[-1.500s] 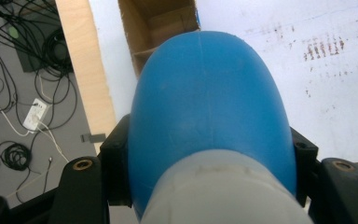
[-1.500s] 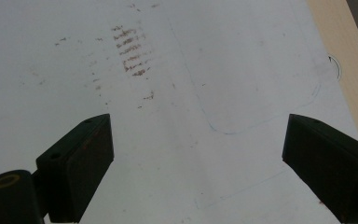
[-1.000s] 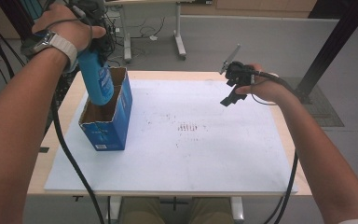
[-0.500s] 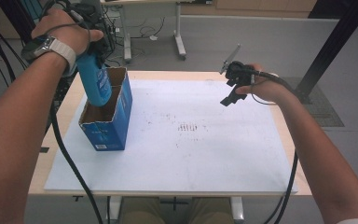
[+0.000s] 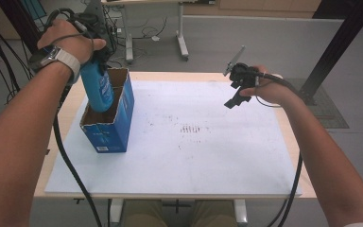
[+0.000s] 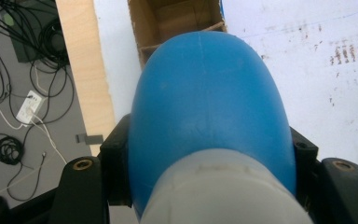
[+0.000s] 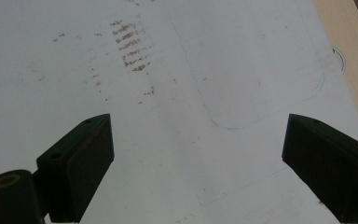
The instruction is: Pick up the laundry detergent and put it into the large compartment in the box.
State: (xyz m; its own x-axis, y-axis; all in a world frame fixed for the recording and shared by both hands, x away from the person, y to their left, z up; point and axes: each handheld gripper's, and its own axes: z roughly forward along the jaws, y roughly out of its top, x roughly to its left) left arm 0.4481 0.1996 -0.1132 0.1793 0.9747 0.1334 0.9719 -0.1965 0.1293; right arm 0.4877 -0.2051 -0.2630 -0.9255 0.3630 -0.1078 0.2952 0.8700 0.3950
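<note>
My left gripper is shut on a blue bottle near its pale cap end and holds it upright at the far left. The bottle's lower end dips into the open top of a blue cardboard box. In the left gripper view the bottle sits between both black jaws of the left gripper, with the box opening beyond it. My right gripper hovers open above the far right of the table. Its jaws in the right gripper view stand wide apart with nothing between them.
A white sheet with brown smudges covers the wooden table. Table legs and cables lie on the floor beyond. A black post rises at the right.
The blue bottle has sunk slightly deeper into the box with my left gripper. The right gripper has stayed where it was.
</note>
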